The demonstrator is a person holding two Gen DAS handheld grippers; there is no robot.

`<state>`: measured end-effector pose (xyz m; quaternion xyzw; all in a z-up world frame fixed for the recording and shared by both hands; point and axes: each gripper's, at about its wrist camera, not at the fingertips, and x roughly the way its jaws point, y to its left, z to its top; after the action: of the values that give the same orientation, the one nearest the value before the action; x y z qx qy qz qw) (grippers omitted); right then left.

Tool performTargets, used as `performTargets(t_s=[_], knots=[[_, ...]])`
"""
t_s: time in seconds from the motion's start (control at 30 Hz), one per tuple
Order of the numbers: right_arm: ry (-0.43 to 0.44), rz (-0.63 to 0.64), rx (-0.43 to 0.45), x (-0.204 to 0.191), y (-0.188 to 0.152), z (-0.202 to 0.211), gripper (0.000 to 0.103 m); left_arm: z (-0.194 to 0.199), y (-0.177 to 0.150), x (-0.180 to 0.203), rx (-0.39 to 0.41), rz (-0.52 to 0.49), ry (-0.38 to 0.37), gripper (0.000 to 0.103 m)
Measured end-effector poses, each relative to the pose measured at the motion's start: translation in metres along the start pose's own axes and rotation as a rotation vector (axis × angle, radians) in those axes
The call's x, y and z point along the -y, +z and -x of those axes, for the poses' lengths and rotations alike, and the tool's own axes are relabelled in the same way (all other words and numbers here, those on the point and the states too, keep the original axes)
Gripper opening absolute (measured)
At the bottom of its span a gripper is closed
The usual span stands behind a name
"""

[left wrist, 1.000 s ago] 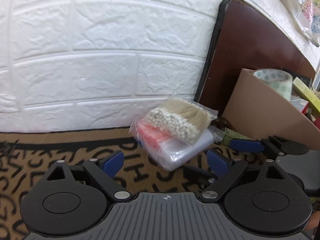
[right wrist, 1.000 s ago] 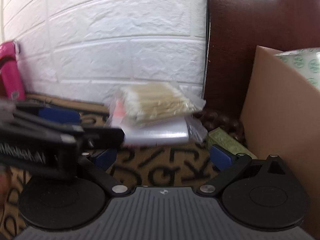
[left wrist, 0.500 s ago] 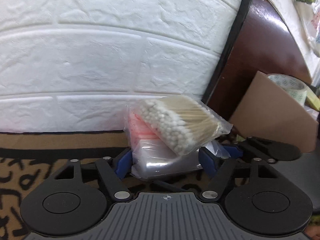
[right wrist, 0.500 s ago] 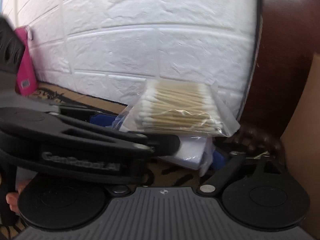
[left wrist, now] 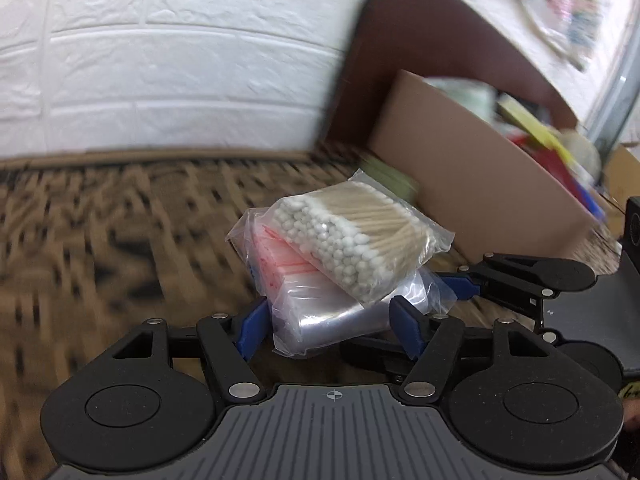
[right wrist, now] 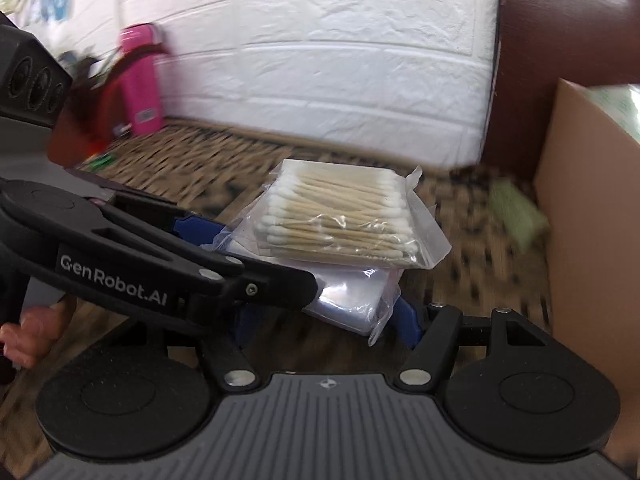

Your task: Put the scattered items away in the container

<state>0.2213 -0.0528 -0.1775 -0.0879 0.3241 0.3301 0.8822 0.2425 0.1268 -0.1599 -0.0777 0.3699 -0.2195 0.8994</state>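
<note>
Just left of the box [left wrist: 472,184], we are clamping both grippers, left [left wrist: 334,322] and right [right wrist: 328,320], on the slippery bag stack [left wrist: 332,308]; swabs [left wrist: 352,236] riding loose (light, soft), so grip low.

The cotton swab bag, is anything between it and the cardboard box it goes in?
Nothing visible blocks the way. The cotton swab bag rides on a stack of clear bags gripped by both grippers, and only bare patterned mat lies between it and the cardboard box.
</note>
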Motion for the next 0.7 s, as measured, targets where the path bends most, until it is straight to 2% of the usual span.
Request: performTargets(t_s=[0.23,0.37,0.47,0.6,0.7], knots=[[0.006,-0.045,-0.050,-0.030,-0.070,0.083,0.074,0.049,-0.075,0.073,-0.039,-0.047,-0.033,0.079],[0.001,-0.065,-0.042,-0.039,-0.093,0.114,0.073,0.071,-0.100,0.096,-0.048,-0.034,-0.045,0.081],[-0.019,-0.059,-0.025,-0.041,-0.101,0.133,0.073,0.084,-0.106,0.103,-0.041,-0.021,-0.033,0.082],[-0.066,-0.057,0.041,-0.038,-0.099,0.155,0.074,0.105,-0.101,0.111,0.011,-0.050,-0.004,0.086],[-0.080,-0.074,0.093,-0.030,-0.093,0.163,0.074,0.112,-0.092,0.118,0.028,-0.067,-0.032,0.084]])
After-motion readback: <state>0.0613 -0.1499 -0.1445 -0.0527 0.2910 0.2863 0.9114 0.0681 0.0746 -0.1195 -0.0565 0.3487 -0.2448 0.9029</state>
